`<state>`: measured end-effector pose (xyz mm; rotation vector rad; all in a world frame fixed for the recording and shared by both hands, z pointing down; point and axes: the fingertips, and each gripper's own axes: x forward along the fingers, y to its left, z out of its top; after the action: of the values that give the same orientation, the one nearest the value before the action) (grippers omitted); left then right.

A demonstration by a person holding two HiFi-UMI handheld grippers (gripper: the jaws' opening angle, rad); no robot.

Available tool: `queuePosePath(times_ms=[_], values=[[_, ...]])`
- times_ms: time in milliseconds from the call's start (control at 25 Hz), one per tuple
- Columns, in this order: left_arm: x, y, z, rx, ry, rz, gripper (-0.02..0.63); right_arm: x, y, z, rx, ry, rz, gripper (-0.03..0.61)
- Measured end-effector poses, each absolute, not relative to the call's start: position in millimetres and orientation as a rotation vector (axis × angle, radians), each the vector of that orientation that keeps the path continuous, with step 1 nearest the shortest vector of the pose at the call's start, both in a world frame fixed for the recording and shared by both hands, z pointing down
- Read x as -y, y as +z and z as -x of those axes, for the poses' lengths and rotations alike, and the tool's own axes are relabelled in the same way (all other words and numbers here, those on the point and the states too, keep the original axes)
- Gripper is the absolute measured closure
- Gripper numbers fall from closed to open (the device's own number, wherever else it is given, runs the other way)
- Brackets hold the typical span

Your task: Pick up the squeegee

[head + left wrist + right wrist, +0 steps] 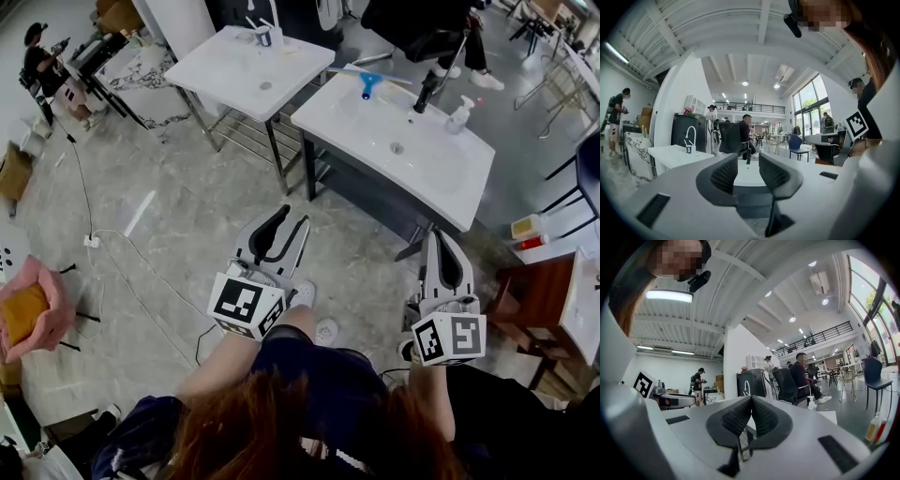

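In the head view the squeegee, with a blue handle and a long thin blade, lies at the far edge of the right white sink. Both grippers are held level well short of that sink, above the floor. My left gripper is open, and the left gripper view shows nothing between its fingers. My right gripper points at the sink's near edge. In the right gripper view this right gripper has its pads meeting at the tips and holds nothing. Neither gripper view shows the squeegee.
On the right sink stand a black faucet and a soap bottle. A second white sink with a cup stands to the left. A wooden stool and floor bottles are at right, cables at left.
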<state>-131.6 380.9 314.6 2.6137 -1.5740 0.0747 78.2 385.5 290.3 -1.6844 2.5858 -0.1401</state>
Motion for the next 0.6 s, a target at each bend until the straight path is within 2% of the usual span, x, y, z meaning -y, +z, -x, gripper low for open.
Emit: queuePosePath(times_ms=[80, 280, 600], values=[[-373.7, 316.7, 127.7, 1.571, 0.074, -2.614, 0.448, -377.3, 293.3, -83.4, -2.577, -0.147, 1.704, 0.563], [-339.0, 319.8, 121.7, 1.581, 0.075, -2.605, 0.396, -347.8, 297.2, -92.8, -2.566, -0.153, 1.736, 0.563], [-254.3, 317.9, 115.8, 1.559, 0.057, -2.627, 0.387, -278.2, 297.4, -89.3, -2.576, -0.157, 1.743, 0.563]])
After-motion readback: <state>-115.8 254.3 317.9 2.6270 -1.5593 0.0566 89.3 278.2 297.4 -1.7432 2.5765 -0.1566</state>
